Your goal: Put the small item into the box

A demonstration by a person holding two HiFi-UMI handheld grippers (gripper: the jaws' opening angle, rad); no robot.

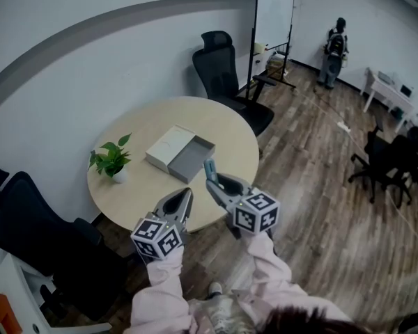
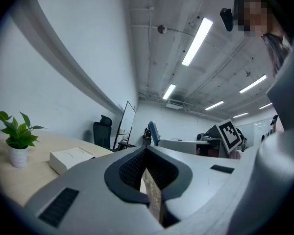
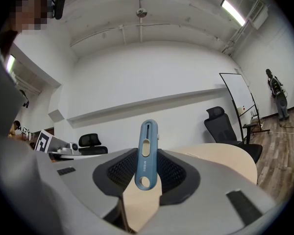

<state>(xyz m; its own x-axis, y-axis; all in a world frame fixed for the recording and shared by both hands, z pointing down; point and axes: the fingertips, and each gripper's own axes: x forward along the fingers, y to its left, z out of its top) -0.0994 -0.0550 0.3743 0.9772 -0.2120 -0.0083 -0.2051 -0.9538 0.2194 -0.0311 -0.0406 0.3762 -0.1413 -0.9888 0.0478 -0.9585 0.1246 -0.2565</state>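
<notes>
While the left tongs (image 2: 147, 156) sit closed and empty, the right tongs (image 3: 147, 168) pinch a slim blue slotted tool (image 3: 147, 146) upright.

Slim blue tool (image 3: 146, 153), gripped; box (image 1: 189, 160) open

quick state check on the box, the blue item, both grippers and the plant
box, open, white lid lying beside it
blue item, clamped between the right jaws
right gripper, shut on blue item
left gripper, shut, empty
plant, upright on table
</notes>
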